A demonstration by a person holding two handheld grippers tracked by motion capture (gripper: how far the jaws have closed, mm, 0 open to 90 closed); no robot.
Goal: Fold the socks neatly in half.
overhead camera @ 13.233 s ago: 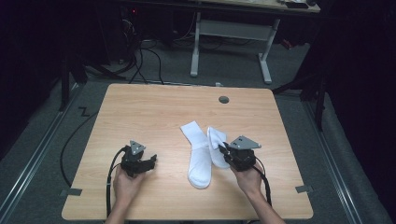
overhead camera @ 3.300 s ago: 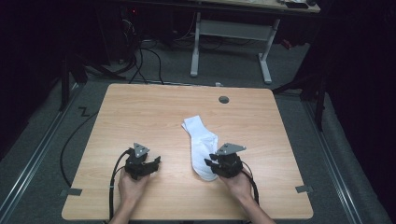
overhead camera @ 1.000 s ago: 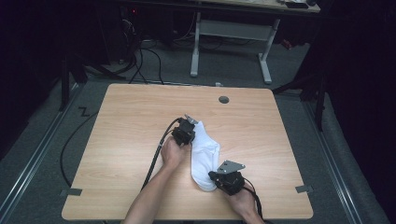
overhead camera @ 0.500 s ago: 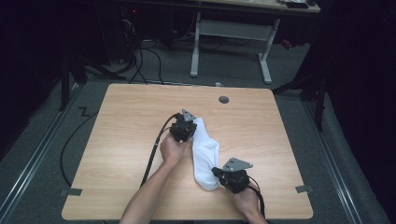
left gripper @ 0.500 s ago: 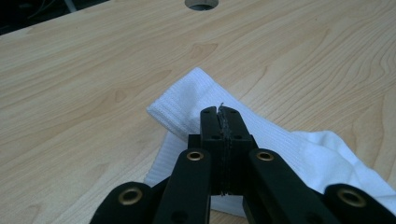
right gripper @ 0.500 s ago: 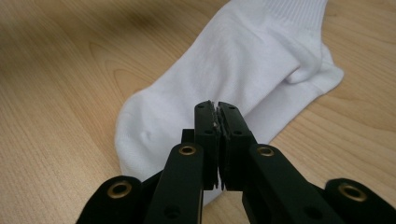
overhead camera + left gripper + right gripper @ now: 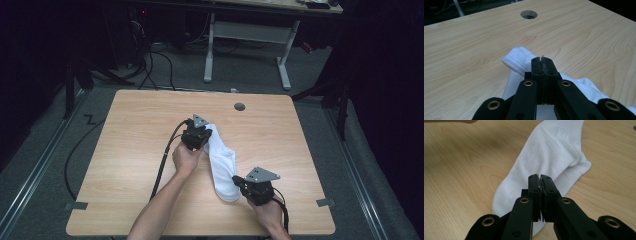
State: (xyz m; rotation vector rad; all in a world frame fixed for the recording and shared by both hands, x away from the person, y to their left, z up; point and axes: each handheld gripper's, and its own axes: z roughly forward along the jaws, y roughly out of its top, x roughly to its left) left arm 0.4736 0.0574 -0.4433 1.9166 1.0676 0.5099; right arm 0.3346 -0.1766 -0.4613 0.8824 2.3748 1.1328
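A white sock (image 7: pixel 222 165) is lying stretched out on the wooden table (image 7: pixel 130 130), running from near the table's middle down toward the person's right side; whether it is one sock or two stacked cannot be told. The left gripper (image 7: pixel 199 136) is sitting over the sock's ribbed cuff end, the left hand (image 7: pixel 186 159) reaching forward across the table with its cable trailing back. In the left gripper view, its two black jaws are pressed together with no gap showing, and the ribbed cuff (image 7: pixel 520 60) is lying just beneath and ahead of their tips; whether any fabric is caught between them cannot be told. The right gripper (image 7: pixel 245 184) is resting at the toe end, near the table's front edge. In the right gripper view, its jaws are likewise closed against each other, hovering over the toe (image 7: pixel 506 192) part of the sock. A round cable hole (image 7: pixel 240 106) is showing near the table's far edge.
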